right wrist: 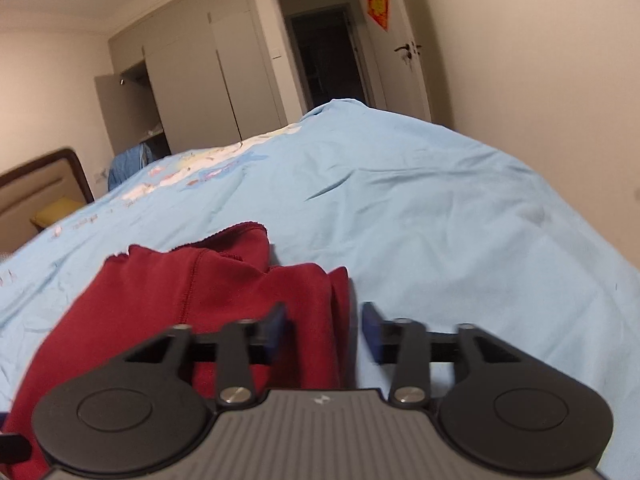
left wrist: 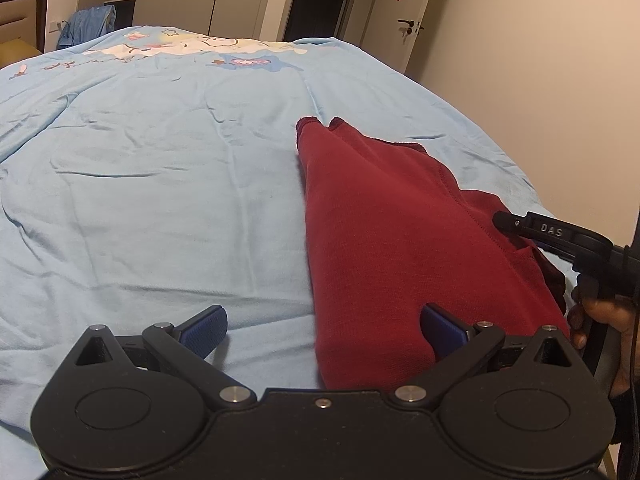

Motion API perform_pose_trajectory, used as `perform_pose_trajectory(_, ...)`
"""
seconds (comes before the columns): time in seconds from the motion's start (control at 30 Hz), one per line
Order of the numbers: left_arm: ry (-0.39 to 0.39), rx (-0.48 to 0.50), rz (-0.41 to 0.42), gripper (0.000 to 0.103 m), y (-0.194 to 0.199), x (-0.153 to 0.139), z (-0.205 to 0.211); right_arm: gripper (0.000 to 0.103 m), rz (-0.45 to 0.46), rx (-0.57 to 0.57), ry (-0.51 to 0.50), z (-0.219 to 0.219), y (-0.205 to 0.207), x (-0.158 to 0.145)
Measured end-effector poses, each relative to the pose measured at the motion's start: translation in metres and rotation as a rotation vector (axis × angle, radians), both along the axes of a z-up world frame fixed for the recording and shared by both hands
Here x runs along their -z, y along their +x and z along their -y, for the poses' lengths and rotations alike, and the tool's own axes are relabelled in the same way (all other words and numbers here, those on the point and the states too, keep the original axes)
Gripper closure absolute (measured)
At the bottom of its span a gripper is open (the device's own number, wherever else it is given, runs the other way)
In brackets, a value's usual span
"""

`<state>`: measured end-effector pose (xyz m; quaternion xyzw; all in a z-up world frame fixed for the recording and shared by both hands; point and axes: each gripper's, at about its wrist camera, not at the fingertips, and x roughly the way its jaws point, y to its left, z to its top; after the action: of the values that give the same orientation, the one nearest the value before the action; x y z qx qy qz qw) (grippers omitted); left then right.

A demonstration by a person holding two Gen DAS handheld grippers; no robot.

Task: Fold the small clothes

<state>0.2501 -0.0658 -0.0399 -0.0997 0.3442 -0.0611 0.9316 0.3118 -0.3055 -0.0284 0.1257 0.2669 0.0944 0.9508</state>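
Note:
A dark red garment point(left wrist: 384, 232) lies folded lengthwise on the light blue bedspread point(left wrist: 160, 184), its narrow end pointing away. My left gripper point(left wrist: 324, 332) is open wide at the garment's near edge. Its right pad point(left wrist: 444, 330) is over the red cloth and its left pad point(left wrist: 206, 330) over bare sheet. The right gripper point(left wrist: 520, 228) reaches in from the right side, held by a hand point(left wrist: 600, 316). In the right wrist view the right gripper point(right wrist: 324, 330) is open, with the right-hand fold of the garment point(right wrist: 200, 300) between its fingers.
The bedspread point(right wrist: 440, 208) has a cartoon print at the far end. A headboard point(right wrist: 44, 184) stands at the left, and blue clothing point(left wrist: 86, 24) hangs beyond the bed. Wardrobe doors point(right wrist: 192, 80), a dark doorway point(right wrist: 328, 56) and a white door with a handle point(left wrist: 408, 26) are behind.

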Motion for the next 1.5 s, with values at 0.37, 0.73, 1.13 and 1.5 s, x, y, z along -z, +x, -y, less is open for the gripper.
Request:
perform_pose_trajectory(0.37,0.009,0.002,-0.004,0.001,0.0,-0.002,0.001,0.06,-0.013,-0.035,0.08,0.0,-0.004,0.019)
perform_pose_trajectory(0.73,0.01,0.006,-0.011,0.0,0.003,0.0,0.0,0.06,0.008,-0.038,0.122,0.003,-0.009,0.026)
perform_pose_trajectory(1.13,0.044,0.017,-0.01,0.001,0.004,-0.006,0.004,0.077,0.034,-0.039,0.093,-0.002,-0.014,0.024)
perform_pose_trajectory(1.5,0.029,-0.009,0.081,0.001,0.033,-0.037,-0.028,0.077,0.038,-0.037,0.094,-0.001,-0.014,0.025)
